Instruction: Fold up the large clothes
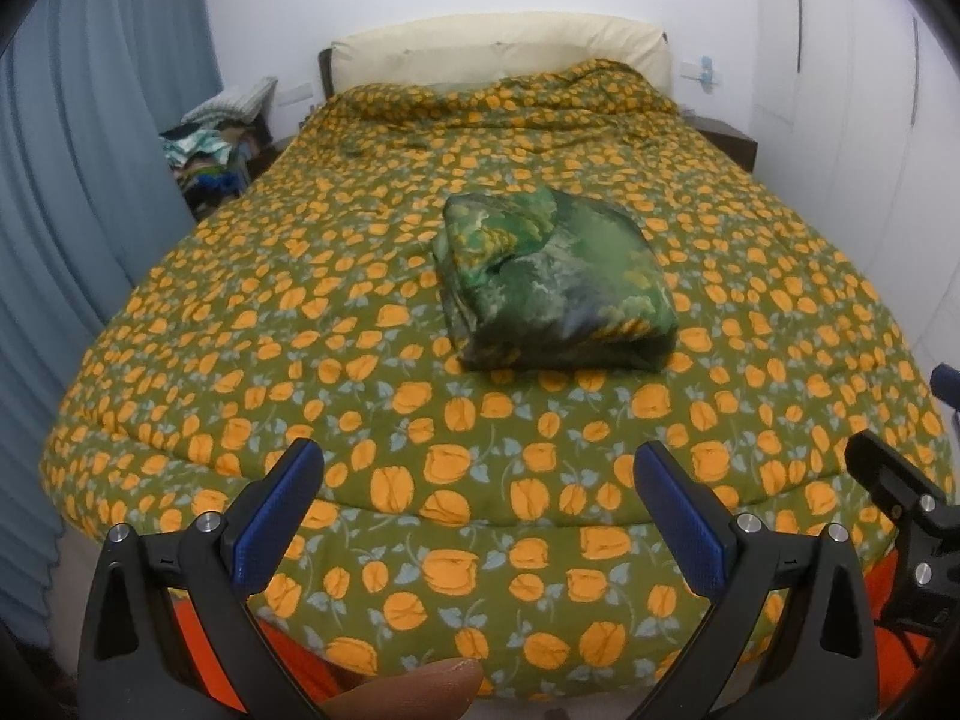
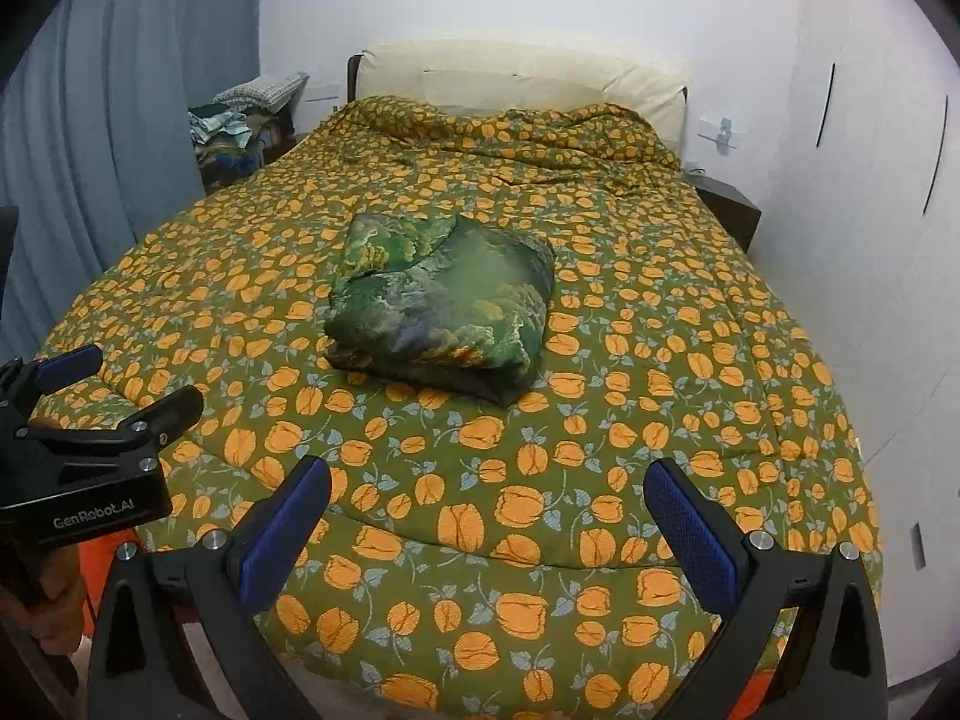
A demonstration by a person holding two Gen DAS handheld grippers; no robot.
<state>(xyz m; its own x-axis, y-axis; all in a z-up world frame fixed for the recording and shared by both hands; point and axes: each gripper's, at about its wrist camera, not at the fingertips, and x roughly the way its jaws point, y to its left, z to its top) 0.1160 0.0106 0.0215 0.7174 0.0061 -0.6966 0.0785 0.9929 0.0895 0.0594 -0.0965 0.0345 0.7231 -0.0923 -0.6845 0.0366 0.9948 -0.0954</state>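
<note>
Left gripper (image 1: pixel 474 468) and right gripper (image 2: pixel 487 483) both hang w/ jaws spread wide, holding nothing, above the near edge of the bed (image 2: pixel 750 396), well apart from the folded green garment (image 1: pixel 555 282), which lies as a compact bundle mid-bed on the orange-flowered green quilt (image 1: pixel 300 324). No real containers; only a heap of clothes (image 1: pixel 213 144) on the nightstand by the blue curtain (image 1: pixel 78 168). Left view alone shows a fingertip (image 1: pixel 414 690) at bottom edge & the right gripper at right; right view alone shows the left gripper's "GenRobot.AI" body at left.
</note>
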